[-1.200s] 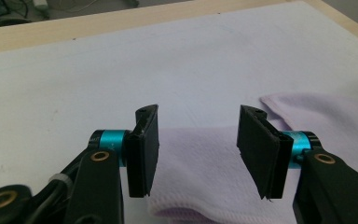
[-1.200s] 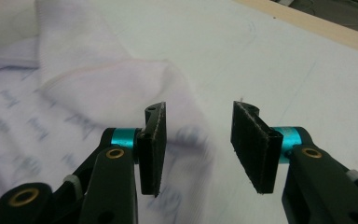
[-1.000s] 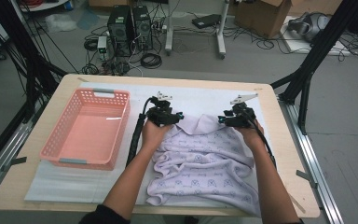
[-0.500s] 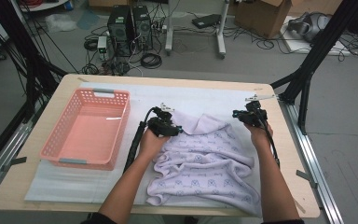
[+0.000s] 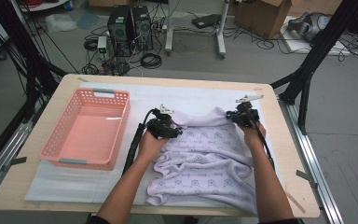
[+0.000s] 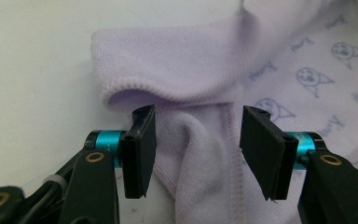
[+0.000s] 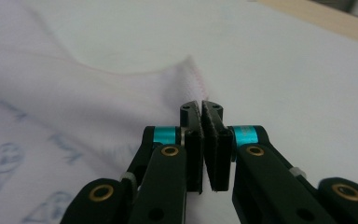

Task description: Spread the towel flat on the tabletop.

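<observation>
A lilac garment (image 5: 205, 158) printed with small faces lies crumpled on the white mat. My left gripper (image 5: 170, 123) rests at its upper left, by the ribbed band (image 6: 177, 70). It stands open (image 6: 198, 149), with a fold of the cloth between the jaws and clear of both pads. My right gripper (image 5: 240, 114) is at the garment's upper right corner. Its jaws (image 7: 202, 112) have just been closing and now meet on the stitched edge (image 7: 193, 79) of the cloth.
A pink plastic basket (image 5: 121, 126) stands on the left of the wooden table (image 5: 284, 154). The white mat (image 5: 186, 95) covers most of the tabletop. Black frame legs, cables and computer cases stand on the floor beyond the far edge.
The right gripper slid a little to the right along the garment's top edge and its jaws came together. The left gripper drew slightly nearer to the person.
</observation>
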The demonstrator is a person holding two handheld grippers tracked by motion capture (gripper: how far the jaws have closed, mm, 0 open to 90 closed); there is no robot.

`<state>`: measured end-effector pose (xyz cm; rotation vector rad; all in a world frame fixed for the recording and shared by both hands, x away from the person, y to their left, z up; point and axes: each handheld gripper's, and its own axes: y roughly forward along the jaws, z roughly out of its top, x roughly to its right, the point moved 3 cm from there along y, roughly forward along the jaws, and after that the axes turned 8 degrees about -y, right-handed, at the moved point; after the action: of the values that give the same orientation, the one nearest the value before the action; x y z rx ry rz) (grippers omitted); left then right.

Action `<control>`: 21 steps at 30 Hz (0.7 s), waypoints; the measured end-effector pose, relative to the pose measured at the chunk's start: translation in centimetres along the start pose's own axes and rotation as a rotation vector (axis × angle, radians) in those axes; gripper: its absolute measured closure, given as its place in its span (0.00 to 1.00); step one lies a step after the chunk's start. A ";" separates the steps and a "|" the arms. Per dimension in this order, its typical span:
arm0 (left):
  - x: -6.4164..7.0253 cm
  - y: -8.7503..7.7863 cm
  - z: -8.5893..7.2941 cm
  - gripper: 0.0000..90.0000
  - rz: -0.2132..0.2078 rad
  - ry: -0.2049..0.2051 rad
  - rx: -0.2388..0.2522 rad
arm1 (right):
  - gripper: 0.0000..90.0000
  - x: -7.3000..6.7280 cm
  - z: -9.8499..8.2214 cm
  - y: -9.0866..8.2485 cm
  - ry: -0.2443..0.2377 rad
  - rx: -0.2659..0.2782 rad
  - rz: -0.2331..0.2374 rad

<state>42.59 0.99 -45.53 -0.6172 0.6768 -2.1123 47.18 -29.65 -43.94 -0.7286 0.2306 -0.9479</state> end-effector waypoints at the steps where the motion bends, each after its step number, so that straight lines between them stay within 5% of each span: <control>1: 0.1 0.2 -0.1 0.51 0.012 0.014 -0.009 | 0.96 0.5 -0.3 -0.3 0.020 -0.005 -0.024; 4: 0.4 0.6 -0.2 0.61 0.055 0.052 -0.014 | 0.97 1.6 -1.4 -1.3 0.059 -0.044 -0.126; 6: 0.5 0.4 -0.2 0.86 0.063 0.073 -0.010 | 0.97 2.2 -2.0 -1.7 0.106 -0.044 -0.155; 7: 0.4 0.2 -0.1 0.91 0.069 0.067 -0.011 | 0.97 2.4 -2.3 -1.8 0.126 -0.046 -0.145; 9: -0.4 -0.5 0.0 0.93 0.109 -0.005 0.025 | 0.90 2.3 -2.5 -1.5 0.142 -0.055 -0.102; 11: -2.1 -1.7 0.1 0.93 0.154 -0.160 0.081 | 0.69 2.2 -2.7 -1.2 0.171 -0.056 -0.068; 13: -3.8 -2.6 -0.1 0.85 0.226 -0.245 0.105 | 0.67 2.1 -2.7 -1.5 0.186 -0.033 -0.059; 14: -4.4 -3.0 -0.3 0.84 0.263 -0.237 0.108 | 0.67 2.1 -2.8 -1.8 0.181 -0.031 -0.065; 17: -4.5 -3.3 -0.2 0.76 0.265 -0.198 0.124 | 0.67 2.1 -2.8 -2.5 0.171 -0.015 -0.070; 21: -2.9 -2.5 0.6 0.67 0.150 -0.130 0.172 | 0.66 2.3 -3.3 -3.5 0.182 -0.005 -0.078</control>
<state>43.15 4.57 -44.04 -0.5844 0.4489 -1.9483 44.63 -34.37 -43.77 -0.6596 0.3667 -1.0895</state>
